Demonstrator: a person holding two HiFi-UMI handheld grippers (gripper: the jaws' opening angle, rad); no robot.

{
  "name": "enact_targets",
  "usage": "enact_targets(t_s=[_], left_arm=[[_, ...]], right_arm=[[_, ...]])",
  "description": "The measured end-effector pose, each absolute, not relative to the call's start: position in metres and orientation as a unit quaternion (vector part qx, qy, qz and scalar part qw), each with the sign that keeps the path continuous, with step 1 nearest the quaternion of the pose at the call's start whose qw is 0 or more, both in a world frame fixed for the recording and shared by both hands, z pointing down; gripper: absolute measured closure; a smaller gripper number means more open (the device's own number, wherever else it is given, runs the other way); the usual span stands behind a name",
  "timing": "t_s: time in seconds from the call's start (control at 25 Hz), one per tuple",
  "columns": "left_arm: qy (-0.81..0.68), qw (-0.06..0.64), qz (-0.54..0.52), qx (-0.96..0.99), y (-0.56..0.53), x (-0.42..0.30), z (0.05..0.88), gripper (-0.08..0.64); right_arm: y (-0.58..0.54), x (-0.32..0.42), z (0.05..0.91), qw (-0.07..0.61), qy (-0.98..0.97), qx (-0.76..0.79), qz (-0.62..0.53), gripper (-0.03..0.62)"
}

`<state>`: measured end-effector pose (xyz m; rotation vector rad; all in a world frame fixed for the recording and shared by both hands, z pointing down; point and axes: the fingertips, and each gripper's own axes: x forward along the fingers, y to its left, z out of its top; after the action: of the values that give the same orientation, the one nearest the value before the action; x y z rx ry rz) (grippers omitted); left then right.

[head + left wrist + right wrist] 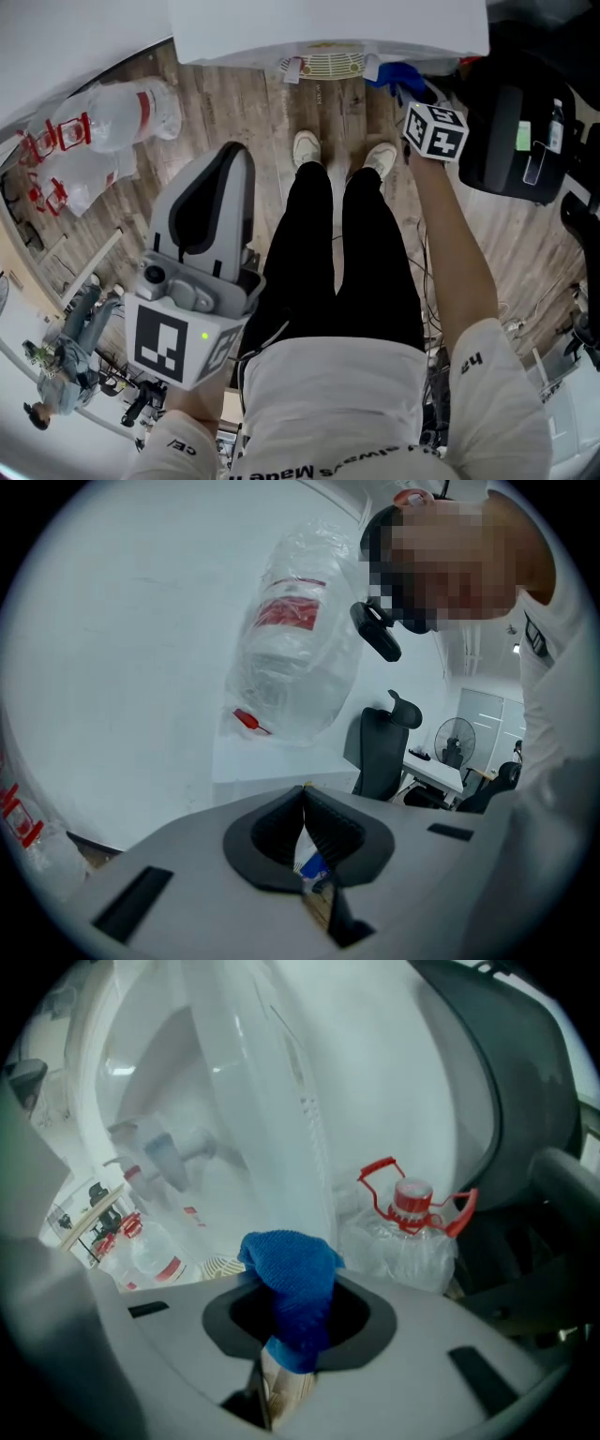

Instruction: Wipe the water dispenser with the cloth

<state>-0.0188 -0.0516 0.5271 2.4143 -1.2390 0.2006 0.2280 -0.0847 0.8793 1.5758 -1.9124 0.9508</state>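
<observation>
Your right hand-held gripper [289,1321] is clamped on the blue cloth [286,1265]. Its bunched length runs along the jaws, tip toward the white water dispenser [281,1091] just ahead; I cannot tell if they touch. Your left hand-held gripper [305,808] is closed and empty. The grasp is done; the wiping apparently remains.

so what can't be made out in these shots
Water dispenser: head view, top edge cuts off all but a white slab and grille.
Right gripper tongs' pads: right gripper view, the clamped cloth covers them.
Cloth touching dispenser or not: head view, the marker cube blocks it; right gripper view leaves it unclear.
</observation>
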Motion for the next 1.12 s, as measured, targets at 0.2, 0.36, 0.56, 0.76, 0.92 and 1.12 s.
enact_targets(t_s=[0.2,0.36,0.56,0.76,0.92,1.12], left_arm=[[-0.443,0.205,0.062,0.871,-0.054,-0.017,0.521,0.54],[-0.446,0.201,0.055,0.871,-0.055,-0.019,0.517,0.54],[-0.448,0.196,0.045,0.871,-0.056,-0.021,0.51,0.54],[-0.452,0.189,0.043,0.87,-0.058,-0.029,0.506,0.54],[-0.457,0.191,0.046,0.867,-0.059,-0.035,0.506,0.54],[-0.464,0.19,0.044,0.864,-0.061,-0.045,0.505,0.54]], right_arm=[[-0.065,0.222,0.817,0.214,-0.726,0.583,0.296,0.497],[-0.046,0.211,0.751,0.187,-0.736,0.594,0.265,0.499],[-0.026,0.19,0.687,0.166,-0.756,0.586,0.239,0.499],[-0.02,0.167,0.638,0.144,-0.781,0.572,0.206,0.499],[-0.022,0.143,0.605,0.12,-0.796,0.56,0.199,0.498],[-0.026,0.1,0.581,0.104,-0.821,0.527,0.194,0.499]])
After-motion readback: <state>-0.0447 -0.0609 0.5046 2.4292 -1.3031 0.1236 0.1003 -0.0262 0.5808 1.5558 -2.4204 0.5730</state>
